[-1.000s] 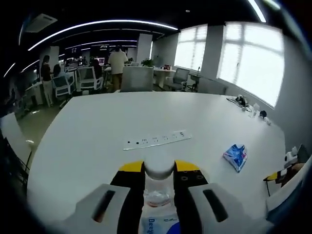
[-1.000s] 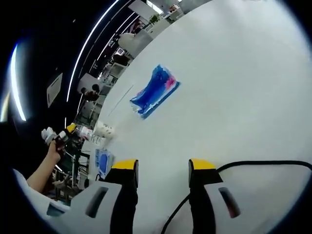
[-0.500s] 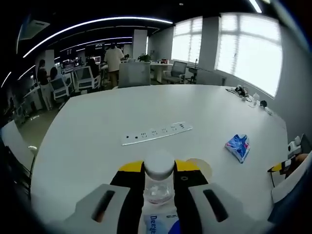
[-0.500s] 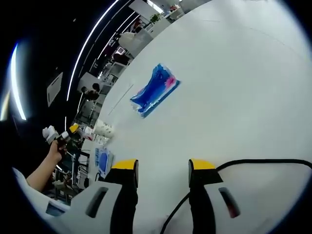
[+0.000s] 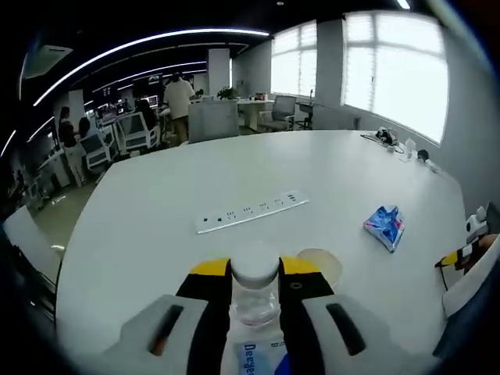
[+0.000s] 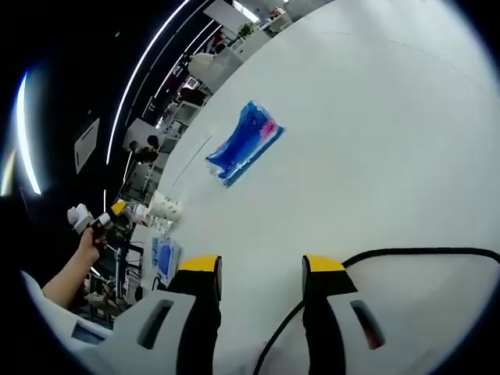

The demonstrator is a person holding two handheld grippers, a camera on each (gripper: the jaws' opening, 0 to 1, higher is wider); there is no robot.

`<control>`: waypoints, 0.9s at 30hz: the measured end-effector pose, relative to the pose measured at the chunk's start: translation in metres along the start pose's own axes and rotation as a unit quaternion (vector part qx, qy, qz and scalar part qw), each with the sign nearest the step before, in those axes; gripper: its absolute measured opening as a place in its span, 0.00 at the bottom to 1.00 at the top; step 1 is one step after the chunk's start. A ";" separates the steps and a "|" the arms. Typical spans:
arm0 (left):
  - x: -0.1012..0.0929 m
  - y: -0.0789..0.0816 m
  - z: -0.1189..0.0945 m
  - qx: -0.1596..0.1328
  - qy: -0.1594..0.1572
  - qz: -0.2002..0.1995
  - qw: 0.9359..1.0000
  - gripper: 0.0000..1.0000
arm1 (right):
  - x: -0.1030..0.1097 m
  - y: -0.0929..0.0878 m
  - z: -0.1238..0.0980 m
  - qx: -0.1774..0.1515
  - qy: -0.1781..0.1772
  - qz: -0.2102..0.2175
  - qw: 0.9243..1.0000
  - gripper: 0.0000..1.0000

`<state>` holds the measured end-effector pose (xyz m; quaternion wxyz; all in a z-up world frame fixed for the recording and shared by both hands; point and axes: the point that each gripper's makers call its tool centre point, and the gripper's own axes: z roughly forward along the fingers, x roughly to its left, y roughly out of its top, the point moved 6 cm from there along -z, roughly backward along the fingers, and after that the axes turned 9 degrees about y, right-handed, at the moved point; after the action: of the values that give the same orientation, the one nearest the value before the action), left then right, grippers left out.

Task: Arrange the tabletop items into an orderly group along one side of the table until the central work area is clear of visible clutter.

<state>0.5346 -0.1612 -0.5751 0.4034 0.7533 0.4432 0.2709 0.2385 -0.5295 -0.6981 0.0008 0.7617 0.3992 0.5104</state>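
Between the left gripper (image 5: 255, 275) jaws, a bottle (image 5: 255, 291) points cap-forward, lengthwise.

An open-plan office: a white meeting table (image 5: 156, 203), rows of desks with swivel chairs (image 5: 139, 129), large windows (image 5: 398, 70).

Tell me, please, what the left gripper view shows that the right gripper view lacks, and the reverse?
Left gripper view: the left tool shut on a clear plastic bottle with a white cap, a long white power strip and a pale round disc beside the tool.

Right gripper view: the open right tool, a black cable and a hand at the left edge.

Both: the white table and the blue plastic packet.
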 end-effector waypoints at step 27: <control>0.005 -0.032 -0.039 -0.033 0.037 -0.111 0.993 0.78 | 0.011 -0.002 -0.008 -0.016 0.021 0.007 1.000 0.41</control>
<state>0.4933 -0.1333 -0.5812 0.4390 0.6753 0.5295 0.2663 0.2328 -0.5245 -0.6870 0.0014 0.7535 0.3856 0.5324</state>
